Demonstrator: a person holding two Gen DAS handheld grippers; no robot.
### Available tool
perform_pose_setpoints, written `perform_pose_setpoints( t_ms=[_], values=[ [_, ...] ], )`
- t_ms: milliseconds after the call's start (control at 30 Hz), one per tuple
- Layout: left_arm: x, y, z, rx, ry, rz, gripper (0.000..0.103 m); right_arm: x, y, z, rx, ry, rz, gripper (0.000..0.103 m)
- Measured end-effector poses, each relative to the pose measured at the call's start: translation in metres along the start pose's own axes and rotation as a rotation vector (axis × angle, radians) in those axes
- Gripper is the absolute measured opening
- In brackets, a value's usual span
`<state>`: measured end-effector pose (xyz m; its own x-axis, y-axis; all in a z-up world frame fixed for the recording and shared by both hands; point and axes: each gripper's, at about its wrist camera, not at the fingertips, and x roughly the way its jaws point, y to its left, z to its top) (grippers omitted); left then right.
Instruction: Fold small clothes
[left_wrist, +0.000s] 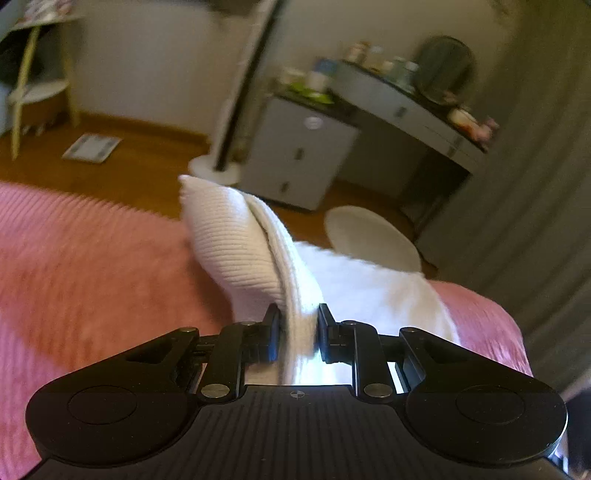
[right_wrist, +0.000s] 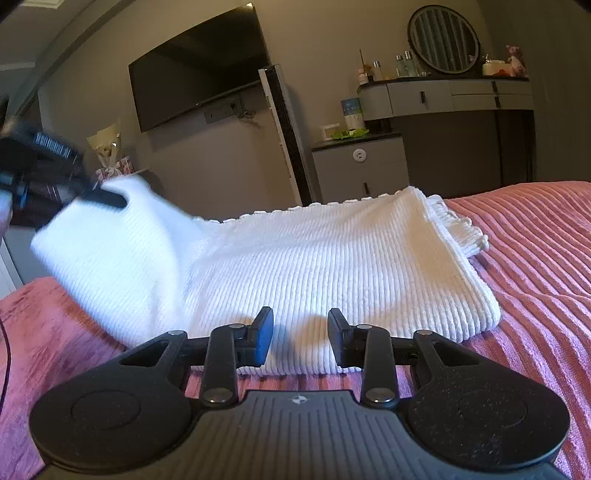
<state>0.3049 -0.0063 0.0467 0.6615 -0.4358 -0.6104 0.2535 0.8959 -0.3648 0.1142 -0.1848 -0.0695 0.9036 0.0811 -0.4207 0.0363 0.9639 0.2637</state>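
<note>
Pink ribbed bedspread is filling the lower frame, with a grey vanity at upper right. At left of the right wrist view, the left gripper is pinching a lifted edge of the white knit garment, fingers clamped on doubled fabric; motion blur is hiding exactly which edge. The rest of the garment is lying across frame centre on the bedspread. The right gripper is hovering at its near hem, fingers parted, holding nothing. Judgement: the knit is looking soft, light, limp and stretchy, so gripping at hem corners, through both layers, is seeming best.
</note>
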Motion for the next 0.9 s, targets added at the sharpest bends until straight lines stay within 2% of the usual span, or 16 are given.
perform_pose_setpoints(
  t_ms=[167, 267, 367, 600, 700, 767, 900],
  values=[
    [0.016, -0.062, -0.006, 0.15, 0.023, -0.052, 0.023, -0.002, -0.007, 0.003, 0.031, -0.013, -0.006, 0.032],
    [0.035, -0.089, -0.018, 0.2, 0.049, -0.077, 0.023, -0.002, -0.014, 0.005, 0.062, -0.016, -0.011, 0.032],
    [0.056, -0.1, -0.033, 0.189, 0.08, -0.093, 0.023, -0.003, -0.022, 0.006, 0.087, -0.022, -0.016, 0.032],
    [0.092, -0.102, -0.063, 0.125, 0.113, -0.063, 0.027, 0.0, -0.033, 0.008, 0.122, -0.02, -0.015, 0.032],
    [0.092, -0.096, -0.066, 0.09, 0.125, -0.079, 0.033, 0.001, -0.033, 0.006, 0.122, -0.013, -0.017, 0.032],
    [0.092, -0.094, -0.063, 0.061, 0.135, -0.099, 0.041, 0.002, -0.035, 0.006, 0.134, -0.009, -0.015, 0.032],
    [0.077, -0.093, -0.059, 0.022, 0.142, -0.105, 0.047, 0.004, -0.039, 0.007, 0.158, -0.001, -0.012, 0.032]
  ],
)
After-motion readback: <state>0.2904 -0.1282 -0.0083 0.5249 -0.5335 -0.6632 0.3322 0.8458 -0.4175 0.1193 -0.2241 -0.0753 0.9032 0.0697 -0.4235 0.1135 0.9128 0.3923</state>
